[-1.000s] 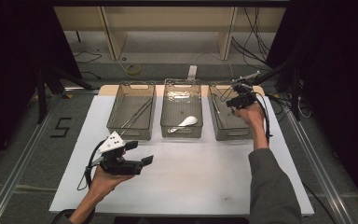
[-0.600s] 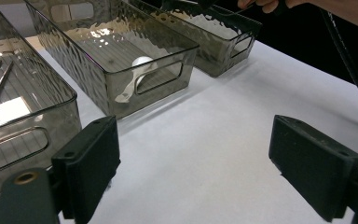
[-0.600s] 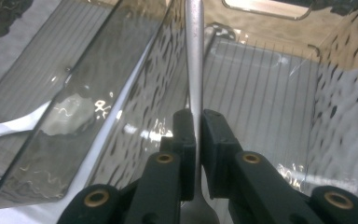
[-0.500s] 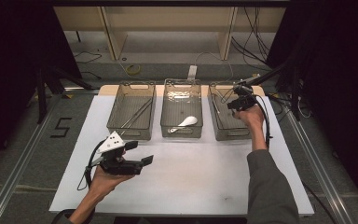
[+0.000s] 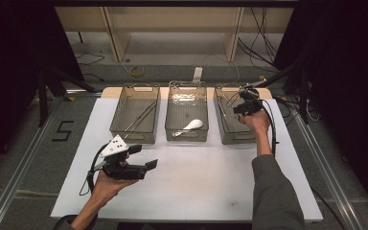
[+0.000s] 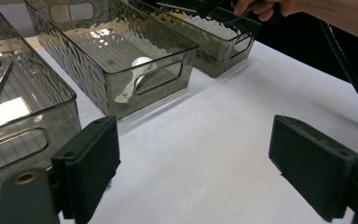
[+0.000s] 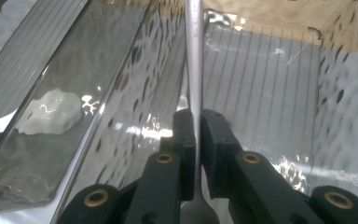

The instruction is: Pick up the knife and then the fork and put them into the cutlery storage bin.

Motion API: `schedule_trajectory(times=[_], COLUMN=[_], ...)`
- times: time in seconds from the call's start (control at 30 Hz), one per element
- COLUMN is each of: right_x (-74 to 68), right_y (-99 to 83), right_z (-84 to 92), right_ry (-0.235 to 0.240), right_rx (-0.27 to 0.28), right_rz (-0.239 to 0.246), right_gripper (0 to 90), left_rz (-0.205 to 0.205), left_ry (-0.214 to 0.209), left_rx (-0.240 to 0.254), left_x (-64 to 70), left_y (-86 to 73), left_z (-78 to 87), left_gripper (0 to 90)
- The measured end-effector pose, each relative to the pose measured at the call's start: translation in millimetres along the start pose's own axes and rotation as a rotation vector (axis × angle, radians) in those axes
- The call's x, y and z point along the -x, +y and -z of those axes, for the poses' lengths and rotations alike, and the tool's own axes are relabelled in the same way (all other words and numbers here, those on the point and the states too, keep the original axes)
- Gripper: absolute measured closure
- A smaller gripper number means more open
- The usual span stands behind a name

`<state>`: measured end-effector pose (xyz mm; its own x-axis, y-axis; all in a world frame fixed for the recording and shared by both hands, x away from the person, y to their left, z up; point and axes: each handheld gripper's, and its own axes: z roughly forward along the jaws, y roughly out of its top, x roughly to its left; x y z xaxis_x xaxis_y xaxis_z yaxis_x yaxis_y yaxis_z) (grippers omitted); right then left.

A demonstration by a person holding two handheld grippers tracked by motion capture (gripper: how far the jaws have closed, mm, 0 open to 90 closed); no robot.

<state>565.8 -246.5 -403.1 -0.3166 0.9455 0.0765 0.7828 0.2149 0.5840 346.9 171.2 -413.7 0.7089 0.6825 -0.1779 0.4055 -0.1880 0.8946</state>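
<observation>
1. Three clear bins are sitting in a row on the desk (image 5: 196,177); the right tool (image 7: 196,135) is hovering inside the right bin (image 5: 227,125), clenched on a slim metal utensil handle (image 7: 195,56).
2. That handle is running straight up between the pads, away from the camera, above the ribbed bin floor.
3. Judged from this, the utensil is being set down: the operator is best lowering it until it is lying flat before loosening the grip.
4. Meanwhile the left tool (image 5: 141,160) is waiting released over the desk, jaws wide and empty.
</observation>
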Motion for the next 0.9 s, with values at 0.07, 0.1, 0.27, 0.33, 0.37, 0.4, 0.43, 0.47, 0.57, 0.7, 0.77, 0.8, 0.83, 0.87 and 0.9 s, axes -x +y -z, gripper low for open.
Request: schedule_trajectory(times=[0.07,0.1,0.27,0.33,0.37,0.4,0.43,0.47,0.57,0.7,0.77,0.8,0.83,0.87,0.9], right_x=[-0.1,-0.2,-1.7,-2.0,-2.1,-2.6,-2.6,-3.1,-3.8,-4.7,-4.4,-4.4,-4.4,-4.2,-4.3], right_y=[0.0,0.1,-0.6,-0.9,-1.1,-1.3,-1.3,-1.1,0.5,2.3,1.0,0.4,0.4,-0.3,-1.0], right_z=[-0.5,-0.9,-3.9,-4.8,-5.6,-7.1,-7.1,-8.0,-6.7,-0.8,1.0,1.8,1.8,2.6,3.5], right_ry=[-0.001,-0.001,-0.007,-0.010,-0.014,-0.016,-0.016,-0.019,-0.007,0.016,0.023,0.028,0.028,0.034,0.040], right_rx=[0.001,0.002,0.005,0.002,0.002,0.002,0.002,-0.002,0.024,0.040,0.046,0.048,0.048,0.050,0.058], right_rz=[-0.001,-0.001,-0.002,0.000,-0.001,0.008,0.008,0.012,-0.001,-0.017,-0.019,-0.023,-0.023,-0.021,-0.019], right_gripper=[84.8,84.8,84.7,84.6,84.6,84.1,84.1,83.8,76.8,68.0,66.5,64.8,64.8,64.0,63.2], left_rz=[0.004,0.004,0.004,0.004,0.002,0.003,0.004,0.004,0.003,0.005,0.017,0.025,0.027,0.024,0.026], left_ry=[0.001,0.000,0.000,-0.001,-0.001,-0.001,-0.002,-0.003,-0.003,-0.004,-0.011,-0.015,-0.015,-0.014,-0.013], left_rx=[0.000,0.000,0.001,0.000,-0.001,0.000,0.000,-0.002,-0.002,-0.002,0.002,0.005,0.006,0.005,0.004], left_x=[-0.1,-0.1,0.1,0.3,0.2,0.0,-0.1,-0.2,-0.1,-0.2,-0.8,-1.3,-1.6,-1.7,-1.7], left_y=[0.0,0.1,0.1,0.1,0.0,0.0,0.0,0.1,-0.1,-0.1,-0.2,0.0,0.1,0.0,-0.1], left_z=[0.1,0.1,0.1,0.1,0.1,0.0,0.0,-0.1,-0.3,-0.4,-0.4,-0.1,0.2,0.4,0.2], left_gripper=[15.3,15.3,15.3,15.3,15.3,15.3,15.3,15.3,15.3,15.3,15.3,15.3,15.3,15.3,15.3])
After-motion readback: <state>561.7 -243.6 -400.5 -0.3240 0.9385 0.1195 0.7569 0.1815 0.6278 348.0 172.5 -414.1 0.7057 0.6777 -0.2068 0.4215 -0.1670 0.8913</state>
